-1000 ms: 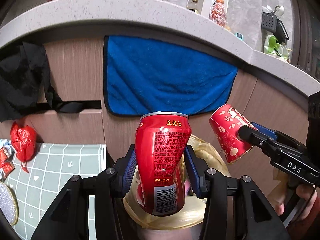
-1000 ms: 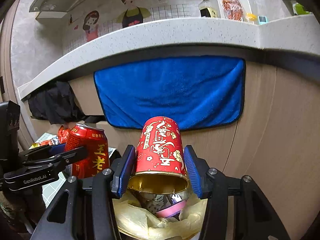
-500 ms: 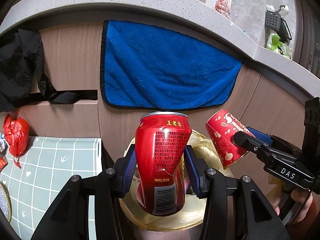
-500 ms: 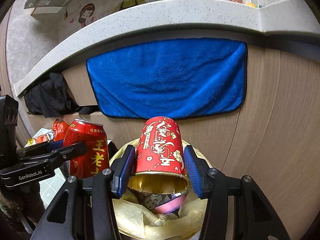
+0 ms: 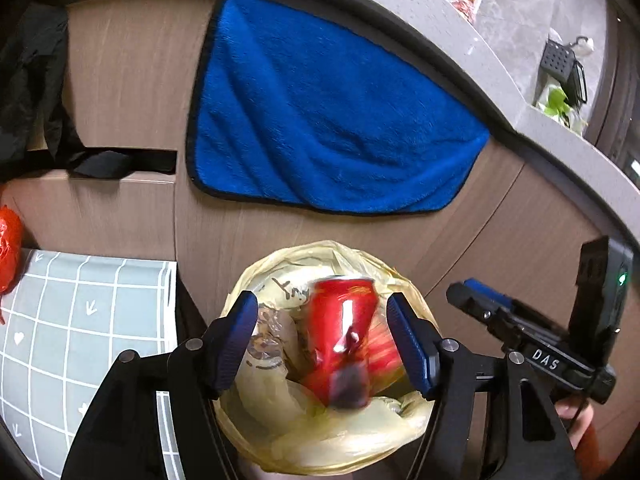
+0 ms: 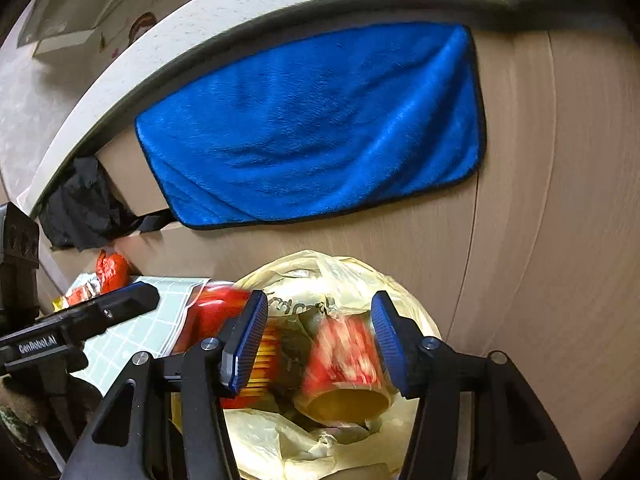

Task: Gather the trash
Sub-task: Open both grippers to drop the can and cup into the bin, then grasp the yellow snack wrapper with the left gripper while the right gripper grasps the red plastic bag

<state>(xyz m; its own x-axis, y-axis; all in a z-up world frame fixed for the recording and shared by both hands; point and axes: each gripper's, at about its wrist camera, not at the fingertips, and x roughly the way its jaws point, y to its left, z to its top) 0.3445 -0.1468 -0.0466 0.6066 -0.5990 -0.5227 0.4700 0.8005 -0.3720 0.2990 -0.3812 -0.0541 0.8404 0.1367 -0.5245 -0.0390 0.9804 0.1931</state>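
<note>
My left gripper (image 5: 322, 340) is open above a bin lined with a yellow bag (image 5: 320, 440). The red can (image 5: 344, 340) is blurred between the jaws, loose and dropping into the bag. My right gripper (image 6: 320, 340) is open over the same bag (image 6: 340, 276). The red paper cup (image 6: 344, 364) is blurred, free of the pads, falling mouth toward me. The can also shows in the right wrist view (image 6: 212, 316) behind my left finger. The right gripper shows in the left wrist view (image 5: 516, 324) at right.
A blue towel (image 5: 320, 112) hangs on the wooden cabinet front below the countertop. A grey checked mat (image 5: 80, 320) lies left of the bin, with red crumpled wrappers (image 6: 112, 272) on it. Black cloth (image 5: 32, 80) hangs at far left.
Both grippers have opened. The can and the cup have left the jaws and are falling into the bag. Both views have tilted down toward the bin.
</note>
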